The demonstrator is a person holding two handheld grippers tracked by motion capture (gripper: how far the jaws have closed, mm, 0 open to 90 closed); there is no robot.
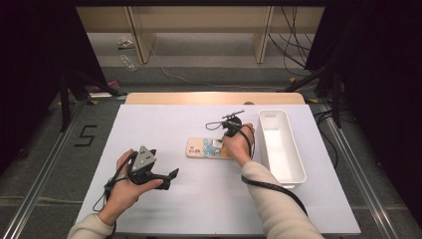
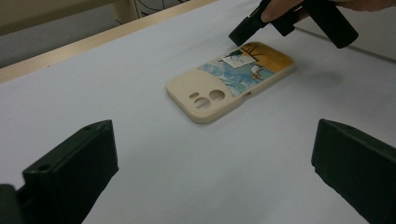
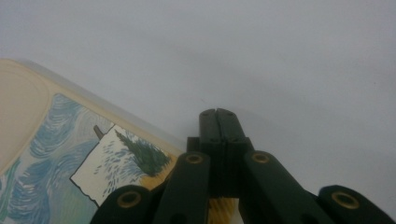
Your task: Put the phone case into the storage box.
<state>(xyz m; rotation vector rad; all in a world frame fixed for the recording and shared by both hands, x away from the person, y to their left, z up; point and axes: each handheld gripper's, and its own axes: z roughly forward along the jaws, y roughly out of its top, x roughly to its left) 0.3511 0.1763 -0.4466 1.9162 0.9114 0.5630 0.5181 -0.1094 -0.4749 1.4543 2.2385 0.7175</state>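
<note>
My right tongs, clenched empty, hover at the phone case's right end; left tongs released, well apart.

The case is cream, printed with blue swirls, an ochre band and a small white panel bearing a dark green tree. Both tongs are black. White bin, white worktop.

Left gripper: held low at near left, lying level, jaws set wide apart and pointing right. Right gripper: held farther off at centre, right hand wrapped over it, tips angled downward, jaws pressed fully together.
</note>
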